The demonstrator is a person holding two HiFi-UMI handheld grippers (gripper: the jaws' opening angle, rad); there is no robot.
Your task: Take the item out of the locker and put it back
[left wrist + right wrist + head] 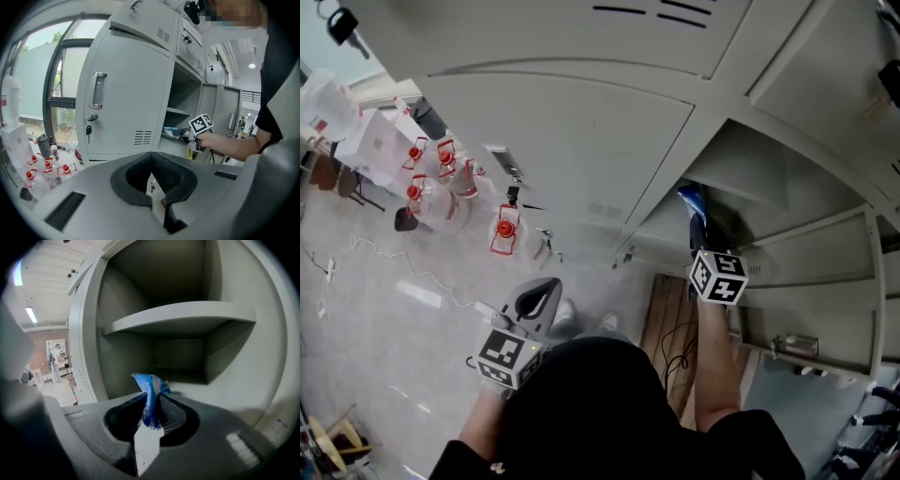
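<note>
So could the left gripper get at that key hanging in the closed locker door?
Probably yes. The left gripper points toward the closed door, and nothing stands between it and the key. Its fingers are shut and empty, so they would need to open first.
</note>
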